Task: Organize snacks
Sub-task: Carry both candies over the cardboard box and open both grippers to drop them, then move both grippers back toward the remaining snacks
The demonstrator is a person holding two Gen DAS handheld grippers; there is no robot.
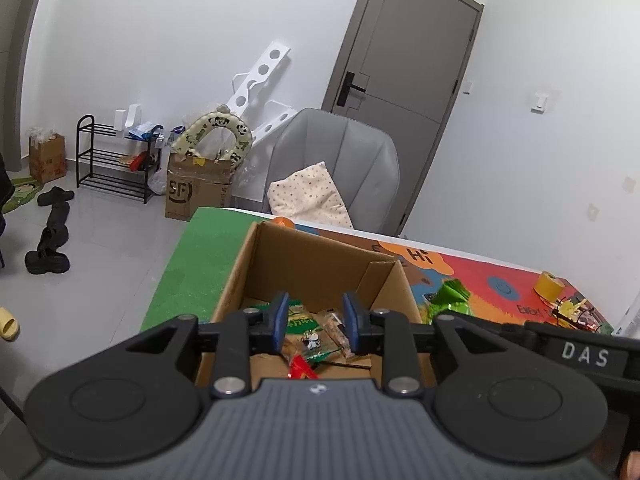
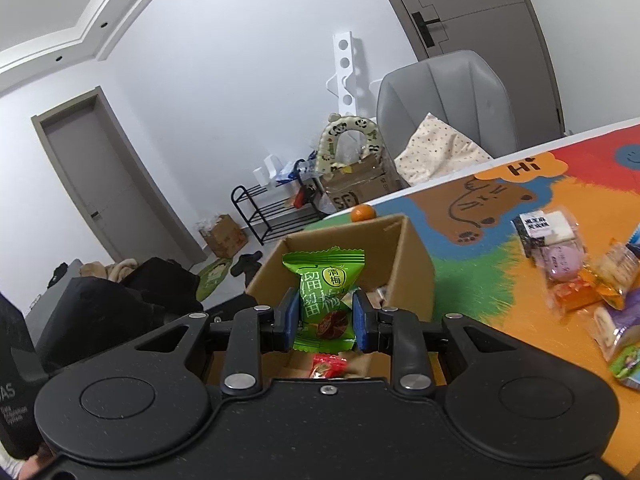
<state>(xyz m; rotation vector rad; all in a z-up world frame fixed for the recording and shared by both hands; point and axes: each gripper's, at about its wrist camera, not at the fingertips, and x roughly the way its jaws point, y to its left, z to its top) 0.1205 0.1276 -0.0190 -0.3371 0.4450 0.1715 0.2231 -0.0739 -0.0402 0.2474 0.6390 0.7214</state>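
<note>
One green snack packet (image 2: 324,300) is clamped between the right gripper's (image 2: 326,322) pads, held above the open cardboard box (image 2: 404,256); it is judged light, crinkly and slippery, best pinched across its flat middle; the left gripper (image 1: 315,320) is held apart and empty over the box; more snacks (image 2: 568,264) are scattered at three o'clock on the colourful mat (image 2: 480,292); a grey chair (image 2: 444,92) is seen at one o'clock.

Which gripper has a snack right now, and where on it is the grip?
The right gripper pinches the green plum-candy packet across its lower middle, over the cardboard box. The left gripper is open and holds nothing.
</note>
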